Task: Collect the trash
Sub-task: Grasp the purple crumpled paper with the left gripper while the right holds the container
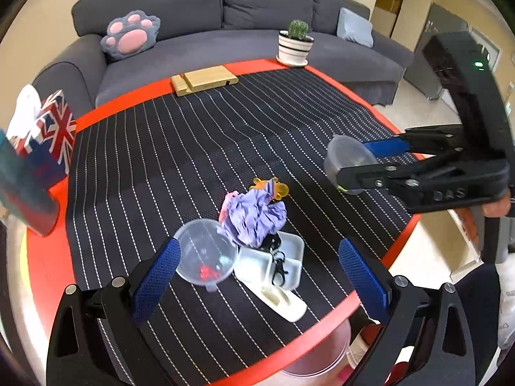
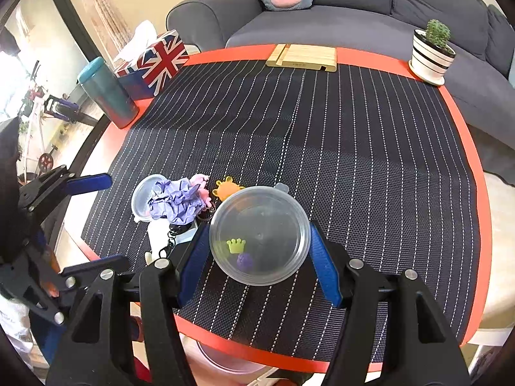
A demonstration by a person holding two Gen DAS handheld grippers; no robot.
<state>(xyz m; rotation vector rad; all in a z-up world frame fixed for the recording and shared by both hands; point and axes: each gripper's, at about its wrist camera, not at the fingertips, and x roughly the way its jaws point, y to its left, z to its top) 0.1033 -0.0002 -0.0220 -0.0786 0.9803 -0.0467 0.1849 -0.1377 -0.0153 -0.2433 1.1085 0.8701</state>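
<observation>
Two claws are in view above a table (image 2: 466,148) with an orange rim and a black pinstriped mat (image 2: 322,135). The right claw (image 2: 259,251) is clenched on a clear round plastic tub (image 2: 260,225), its blue pads pressing the tub's sides; a yellow-green crown piece (image 2: 236,245) and a purple piece (image 2: 245,260) show through the tub. The left claw (image 1: 257,276) stands released, jaws wide apart with nothing between the pads. Landmark: a crumpled purple wrapper (image 1: 254,218) near the table's front edge. Touching the wrapper on its left is a second clear tub (image 1: 206,254) holding red bits; just in front of it lies a white divided tray (image 1: 289,251) with a black keyring clip (image 1: 278,267) across it. Just behind the wrapper sits an orange toy (image 1: 273,188). Well behind it, along the far rim, are a wooden stand (image 1: 204,80) and a potted cactus (image 1: 296,45); far to its left, a flag-patterned tissue box (image 1: 53,128). The held tub hangs to the wrapper's right, clear of the mat.
</observation>
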